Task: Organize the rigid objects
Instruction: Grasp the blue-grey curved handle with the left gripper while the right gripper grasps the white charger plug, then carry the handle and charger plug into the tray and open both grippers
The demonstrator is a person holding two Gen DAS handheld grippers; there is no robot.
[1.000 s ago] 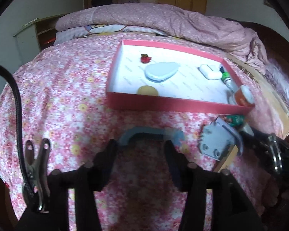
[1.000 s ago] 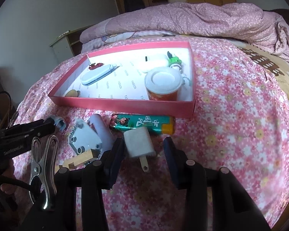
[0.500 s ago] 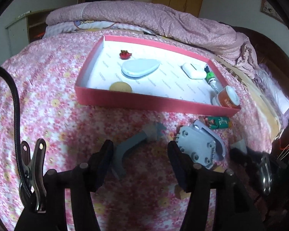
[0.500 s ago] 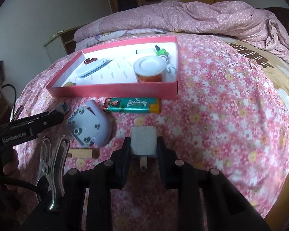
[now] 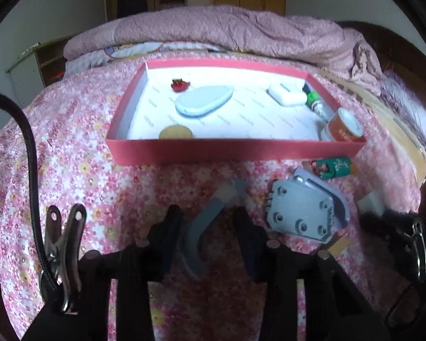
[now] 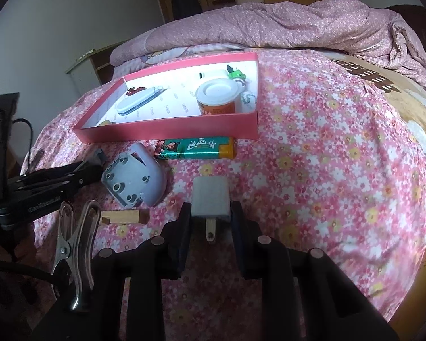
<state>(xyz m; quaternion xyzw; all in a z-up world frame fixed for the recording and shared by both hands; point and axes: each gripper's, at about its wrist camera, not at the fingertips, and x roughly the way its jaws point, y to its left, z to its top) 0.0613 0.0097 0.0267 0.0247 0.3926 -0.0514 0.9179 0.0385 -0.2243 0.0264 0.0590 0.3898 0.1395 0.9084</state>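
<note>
My right gripper (image 6: 210, 213) is shut on a white plug charger (image 6: 211, 197) and holds it just above the flowered bedspread. My left gripper (image 5: 208, 221) is open around a curved grey-blue plastic part (image 5: 206, 227) that lies on the bed between its fingers. A red tray (image 5: 235, 149) beyond holds a pale blue oval case (image 5: 203, 101), a white earbud case (image 5: 286, 93), an orange tub (image 5: 342, 126) and small items. A grey plastic housing (image 5: 306, 213) and a green lighter (image 6: 196, 148) lie in front of the tray.
A small wooden block (image 6: 123, 216) lies by the grey housing (image 6: 133, 179). A rolled pink quilt (image 6: 284, 25) lies along the far side of the bed. The red tray (image 6: 167, 130) sits left of a wide stretch of flowered bedspread. A cabinet stands at the back left.
My right gripper closed on the white charger and lifted it slightly toward me. My left gripper moved in so the grey-blue part now lies between its open fingers.
</note>
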